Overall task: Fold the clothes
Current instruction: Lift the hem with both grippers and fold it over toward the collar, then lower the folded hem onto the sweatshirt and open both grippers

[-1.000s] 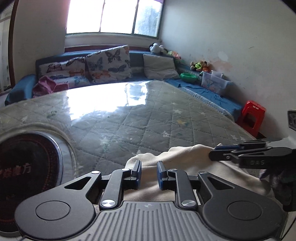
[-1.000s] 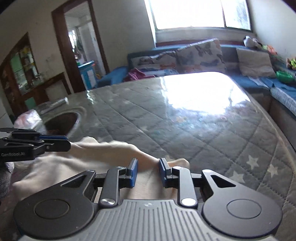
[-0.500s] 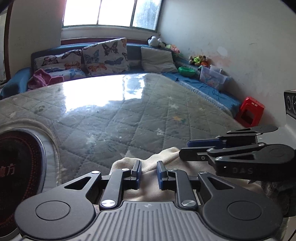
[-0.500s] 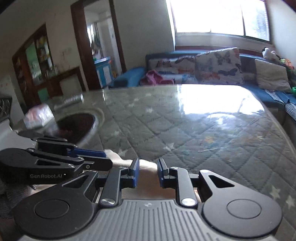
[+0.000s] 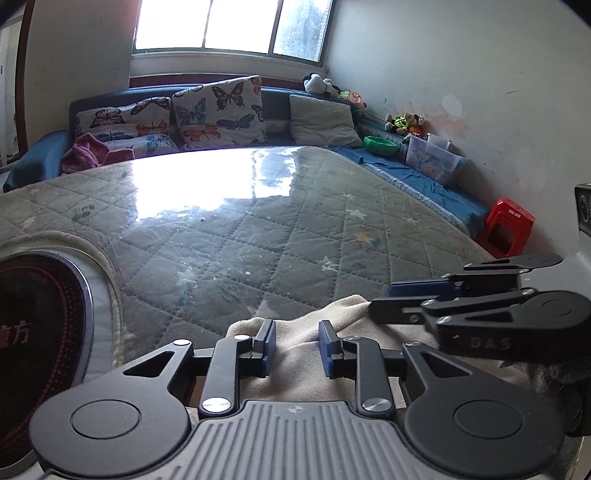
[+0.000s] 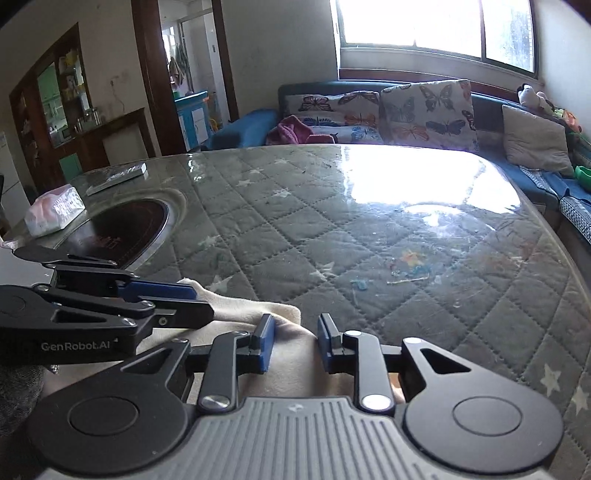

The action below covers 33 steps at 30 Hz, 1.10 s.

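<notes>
Two grippers, left gripper (image 5: pixel 297 345) and right gripper (image 6: pixel 293 341), are hovering side by side over a cream cloth (image 5: pixel 295 373) bunched at the tabletop's (image 5: pixel 258 240) near edge, jaws parted and gripping nothing, probably lining up to pinch its far hem.

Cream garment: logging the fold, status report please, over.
Left claw open, right claw open, both over the cream garment. Garment bunched at near table edge. Nothing in the way.

Bright window (image 5: pixel 229 24); blue sofa (image 6: pixel 487 107); white walls.
</notes>
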{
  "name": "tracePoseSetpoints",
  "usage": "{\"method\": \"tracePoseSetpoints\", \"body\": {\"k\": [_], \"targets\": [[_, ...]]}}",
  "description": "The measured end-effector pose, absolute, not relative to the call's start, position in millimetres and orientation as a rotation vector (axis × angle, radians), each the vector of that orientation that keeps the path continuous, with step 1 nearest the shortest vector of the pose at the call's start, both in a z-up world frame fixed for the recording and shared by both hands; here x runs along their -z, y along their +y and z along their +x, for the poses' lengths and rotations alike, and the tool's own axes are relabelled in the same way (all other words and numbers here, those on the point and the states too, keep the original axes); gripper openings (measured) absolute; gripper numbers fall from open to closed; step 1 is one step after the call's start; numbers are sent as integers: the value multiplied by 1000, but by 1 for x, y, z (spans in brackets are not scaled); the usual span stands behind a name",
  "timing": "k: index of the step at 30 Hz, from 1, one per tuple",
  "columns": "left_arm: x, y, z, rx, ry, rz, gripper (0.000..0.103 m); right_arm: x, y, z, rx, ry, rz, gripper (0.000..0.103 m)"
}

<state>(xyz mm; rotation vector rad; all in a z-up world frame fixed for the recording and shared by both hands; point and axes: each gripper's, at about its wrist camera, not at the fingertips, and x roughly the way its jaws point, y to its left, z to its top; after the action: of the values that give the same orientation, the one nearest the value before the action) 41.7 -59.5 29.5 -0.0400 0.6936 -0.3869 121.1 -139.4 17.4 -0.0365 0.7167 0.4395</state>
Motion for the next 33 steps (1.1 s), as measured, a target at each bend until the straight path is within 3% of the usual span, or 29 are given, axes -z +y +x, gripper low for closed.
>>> {"method": "tracePoseSetpoints", "body": {"k": [8,19,33], "targets": [[-47,-64,1,441,630,-42,28,-40,-155,73,-481,635,-70,24],[-29,-75,-29,442,657,-3,27,-10,-170,31,-488,654,-39,22],[-24,-72,-59,446,664,-24,28,-19,-191,-15,-449,607,-74,22]]}}
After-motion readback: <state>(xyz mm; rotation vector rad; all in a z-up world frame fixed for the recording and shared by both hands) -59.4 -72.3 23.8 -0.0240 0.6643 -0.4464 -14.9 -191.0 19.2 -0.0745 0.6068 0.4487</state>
